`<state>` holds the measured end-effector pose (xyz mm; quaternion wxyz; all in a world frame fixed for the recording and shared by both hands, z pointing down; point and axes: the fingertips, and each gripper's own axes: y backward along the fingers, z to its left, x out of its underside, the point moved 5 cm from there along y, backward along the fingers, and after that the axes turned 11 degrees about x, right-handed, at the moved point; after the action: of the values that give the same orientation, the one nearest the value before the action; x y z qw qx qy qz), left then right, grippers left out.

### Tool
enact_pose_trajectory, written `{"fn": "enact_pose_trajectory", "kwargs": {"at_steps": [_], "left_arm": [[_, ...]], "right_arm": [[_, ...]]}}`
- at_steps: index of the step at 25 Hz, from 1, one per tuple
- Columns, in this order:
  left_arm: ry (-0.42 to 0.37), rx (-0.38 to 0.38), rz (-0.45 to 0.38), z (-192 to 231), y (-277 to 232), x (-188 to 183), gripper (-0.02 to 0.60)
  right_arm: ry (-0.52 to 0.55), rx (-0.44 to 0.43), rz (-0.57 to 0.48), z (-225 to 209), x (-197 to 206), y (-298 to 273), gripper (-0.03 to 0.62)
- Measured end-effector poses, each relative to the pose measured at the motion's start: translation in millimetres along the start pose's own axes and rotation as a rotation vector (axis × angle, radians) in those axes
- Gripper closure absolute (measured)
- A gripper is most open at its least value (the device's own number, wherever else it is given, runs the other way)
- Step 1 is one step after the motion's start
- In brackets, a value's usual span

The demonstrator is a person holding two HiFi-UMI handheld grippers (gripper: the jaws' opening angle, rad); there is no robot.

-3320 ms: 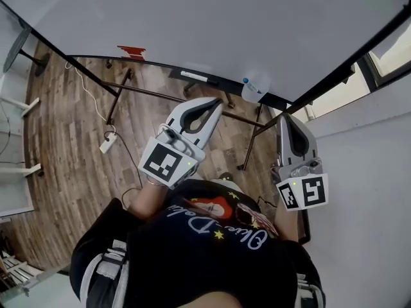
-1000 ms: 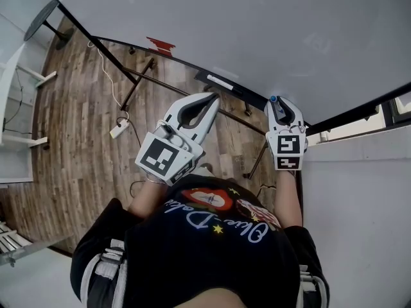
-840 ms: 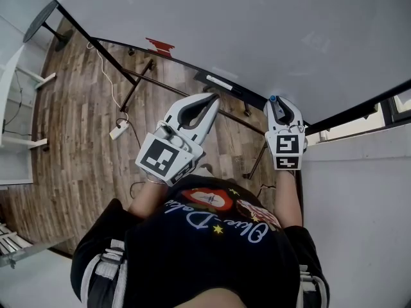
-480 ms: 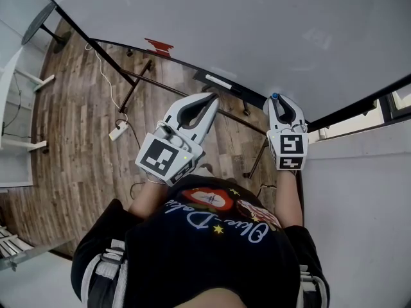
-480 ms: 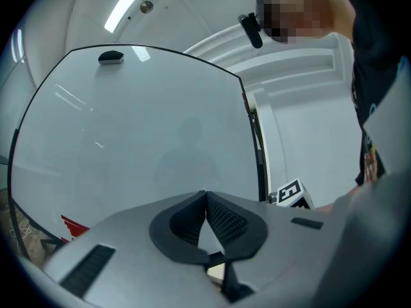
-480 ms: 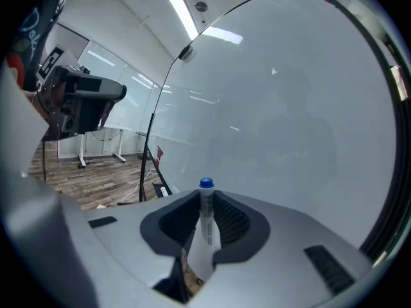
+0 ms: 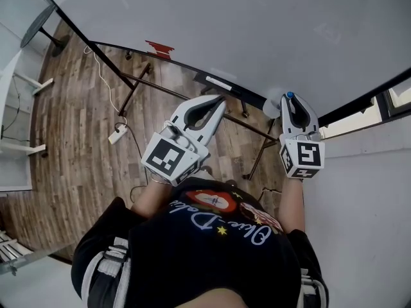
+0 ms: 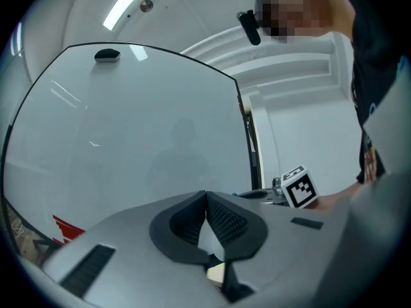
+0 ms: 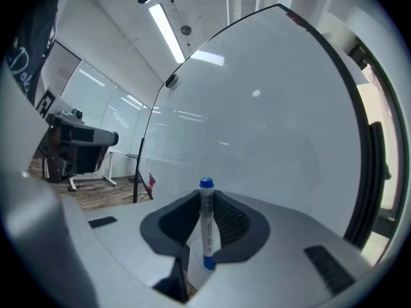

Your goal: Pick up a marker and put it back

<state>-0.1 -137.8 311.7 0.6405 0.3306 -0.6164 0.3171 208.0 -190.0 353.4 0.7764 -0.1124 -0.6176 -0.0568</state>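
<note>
Up and to the right since a second ago for the right gripper (image 7: 290,99), off from the dark tray (image 7: 243,95) at the bottom of the whiteboard (image 7: 257,24). Has just been closing its jaws, now narrow and squeezing the marker (image 9: 206,226) between the pads. A few seconds back, a blue cap down by the whiteboard's bottom edge, apart from that gripper; now lifted and held in front of the whiteboard. Hardly any change for the left gripper (image 7: 222,99): same spot over the wooden floor (image 7: 70,133), jaws pressed together at the tips, nothing inside. Same places too for the red thing (image 7: 159,46) at the whiteboard's bottom edge and the white power strip (image 7: 117,133) on the floor.

Thin and round, that marker, lined up with the right gripper's jaws. White in the middle, with some small grey print, too small to read. Blue cap at the front end, poking out just past the fingertips toward the whiteboard. Blue at the back end too, deep down between the pads. In the head view, only the little blue cap to see, right at the tip of the right gripper, near the whiteboard's dark edge.
</note>
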Motion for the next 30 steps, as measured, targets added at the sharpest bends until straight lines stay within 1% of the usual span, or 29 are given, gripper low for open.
{"fn": "enact_pose_trajectory", "kwargs": {"at_steps": [6, 9, 13, 19, 24, 30], "left_arm": [[-0.003, 0.027, -0.014, 0, -5, -3, 0.578], [0.003, 0.035, -0.018, 0, -8, -3, 0.578], [0.012, 0.046, -0.014, 1, -15, -1, 0.578], [0.009, 0.056, -0.005, 1, -21, 0, 0.578], [0.006, 0.066, 0.000, 1, -26, 0, 0.578], [0.018, 0.081, 0.004, -1, -28, 4, 0.578]], "right_arm": [[-0.066, 0.034, -0.084, -15, -32, 23, 0.528], [-0.100, 0.034, -0.118, -21, -46, 36, 0.528], [-0.147, 0.043, -0.167, -32, -51, 56, 0.528], [-0.203, 0.088, -0.182, -47, -57, 86, 0.528], [-0.224, 0.126, -0.198, -54, -59, 106, 0.529], [-0.242, 0.164, -0.183, -59, -52, 118, 0.528]]}}
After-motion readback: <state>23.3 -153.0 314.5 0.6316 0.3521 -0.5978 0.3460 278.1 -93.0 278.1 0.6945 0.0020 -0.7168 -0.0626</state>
